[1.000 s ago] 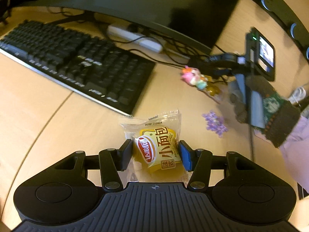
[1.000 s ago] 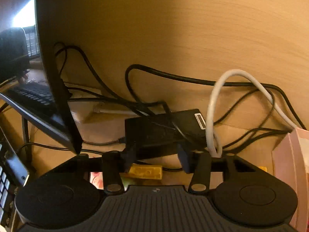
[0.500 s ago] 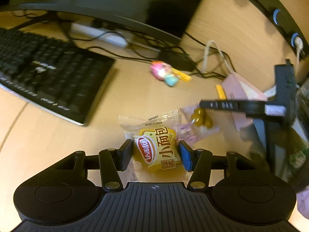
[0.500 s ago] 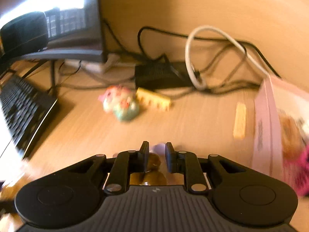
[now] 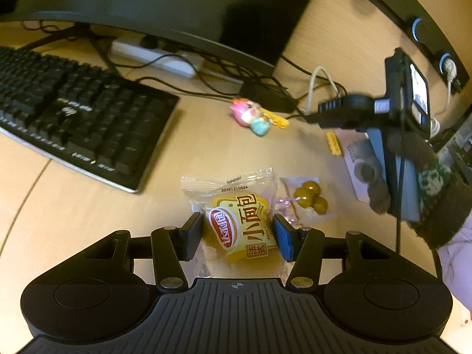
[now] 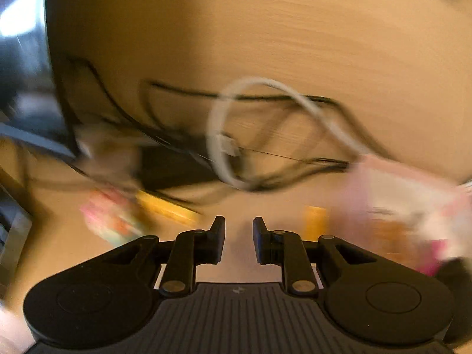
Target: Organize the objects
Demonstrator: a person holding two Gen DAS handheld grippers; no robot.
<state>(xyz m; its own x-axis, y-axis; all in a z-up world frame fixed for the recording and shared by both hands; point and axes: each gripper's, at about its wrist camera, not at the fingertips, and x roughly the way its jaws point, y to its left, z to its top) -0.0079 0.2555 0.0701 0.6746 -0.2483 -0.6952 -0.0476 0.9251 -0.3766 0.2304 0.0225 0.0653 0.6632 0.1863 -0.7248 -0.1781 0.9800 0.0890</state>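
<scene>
With the left gripper (image 5: 238, 237) clamped on the packaged small bread (image 5: 242, 230) just right of the keyboard (image 5: 73, 118), the empty right gripper (image 6: 238, 243), its jaws just reopened, should steer squarely toward the next item.

Left gripper (image 5: 239, 237): matte black, ribbed central housing flanked by two round discs; a small cross mark is printed at the housing's front edge. Linkage bars are pinned with silver screws. One finger pad (image 5: 282, 237) is faced in blue.

Right gripper (image 6: 238, 240): the same black build, ribbing and silver screws are seen.

Hand (image 5: 419, 183): a dark knitted glove with a green-and-white patterned band is worn, above a pale lilac sleeve (image 5: 455, 262).
</scene>
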